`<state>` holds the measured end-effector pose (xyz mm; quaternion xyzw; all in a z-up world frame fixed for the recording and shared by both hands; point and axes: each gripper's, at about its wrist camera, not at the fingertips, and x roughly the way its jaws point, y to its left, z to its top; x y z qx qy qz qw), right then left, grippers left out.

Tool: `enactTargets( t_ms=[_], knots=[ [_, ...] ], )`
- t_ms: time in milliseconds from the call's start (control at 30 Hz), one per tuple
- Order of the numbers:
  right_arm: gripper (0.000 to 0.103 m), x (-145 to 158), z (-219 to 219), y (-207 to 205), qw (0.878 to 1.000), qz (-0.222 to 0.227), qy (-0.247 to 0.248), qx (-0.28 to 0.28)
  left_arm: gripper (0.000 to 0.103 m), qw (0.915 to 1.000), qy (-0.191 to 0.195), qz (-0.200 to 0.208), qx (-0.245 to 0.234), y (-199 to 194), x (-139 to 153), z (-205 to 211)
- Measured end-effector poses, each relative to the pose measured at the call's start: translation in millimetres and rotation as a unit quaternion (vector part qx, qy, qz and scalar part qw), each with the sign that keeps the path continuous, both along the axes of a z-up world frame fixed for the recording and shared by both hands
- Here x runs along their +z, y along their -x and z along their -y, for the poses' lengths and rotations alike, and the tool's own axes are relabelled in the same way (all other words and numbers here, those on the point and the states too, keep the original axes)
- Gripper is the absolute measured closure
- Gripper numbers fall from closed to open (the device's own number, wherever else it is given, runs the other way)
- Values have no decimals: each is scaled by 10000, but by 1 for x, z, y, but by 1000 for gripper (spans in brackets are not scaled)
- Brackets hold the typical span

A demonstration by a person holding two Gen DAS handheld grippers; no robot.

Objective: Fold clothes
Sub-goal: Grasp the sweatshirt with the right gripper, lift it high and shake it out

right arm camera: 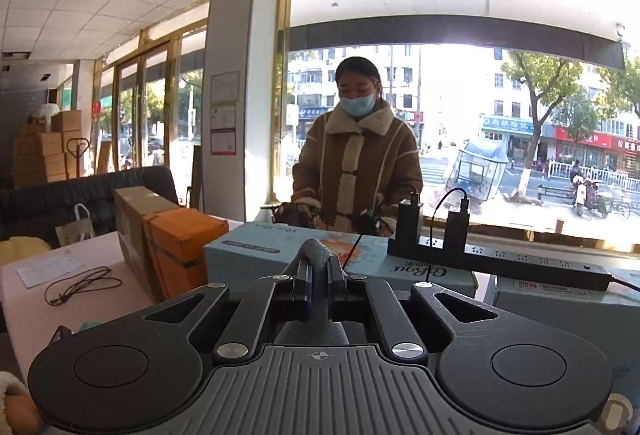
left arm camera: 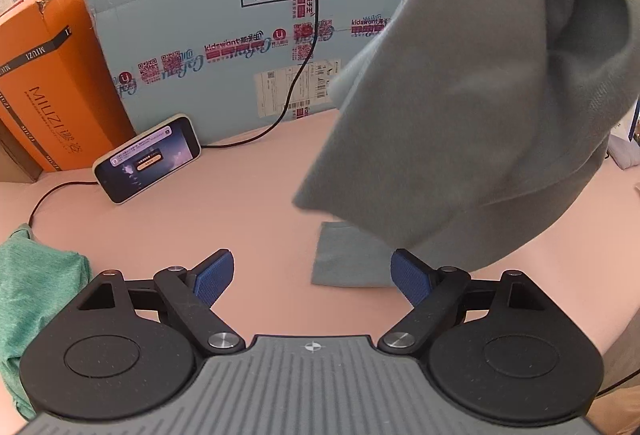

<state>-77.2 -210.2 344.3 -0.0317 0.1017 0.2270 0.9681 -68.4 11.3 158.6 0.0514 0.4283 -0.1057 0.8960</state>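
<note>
Two garments share the pink tabletop (left arm camera: 224,203): a green one (left arm camera: 36,299) bunched at its left edge, apparently waiting its turn, and a grey cloth (left arm camera: 472,107) hanging over the middle, its lower end trailing on the surface. The left tool (left arm camera: 312,275) hovers wide open and empty beside that trailing end, probably to catch it. The right tool (right arm camera: 319,277) is pinched tight on a grey fold, raised so the cloth drapes free.

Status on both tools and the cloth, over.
Left tool open, empty. Right tool shut on grey cloth, lifted, one end on table. Phone clear.
</note>
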Motion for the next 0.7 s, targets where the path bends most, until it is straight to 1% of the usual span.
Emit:
enactTargets(
  t_ms=[67, 133, 233, 300, 400, 500, 600, 700],
  knots=[
    [96, 2, 2, -14, 9999, 37, -122, -49, 18, 10000, -17, -9, 42, 0, 0, 0],
    [96, 5, -1, -30, 9999, 50, -140, 9, 18, 9999, -35, -6, 107, 1, 0, 0],
    [96, 15, -14, -50, 9993, 73, -257, 243, 18, 9997, -39, -31, 258, 2, -1, -4],
    [96, 24, -23, -56, 9983, 223, -347, 417, 18, 9993, -44, -75, 373, 2, -1, -10],
    [96, 44, -28, -56, 9934, 504, -678, 770, 18, 9983, -61, -153, 559, 1, -3, -18],
    [96, 58, -23, -51, 9840, 638, -1053, 1287, 18, 9972, -74, -241, 703, -4, -6, -25],
    [96, 64, -15, -43, 9843, 629, -1029, 1290, 18, 9971, -73, -297, 695, -9, -8, -26],
    [96, 64, 5, -36, 9851, 596, -1095, 1187, 18, 9976, -129, -362, 568, -17, -14, -19]
  ],
)
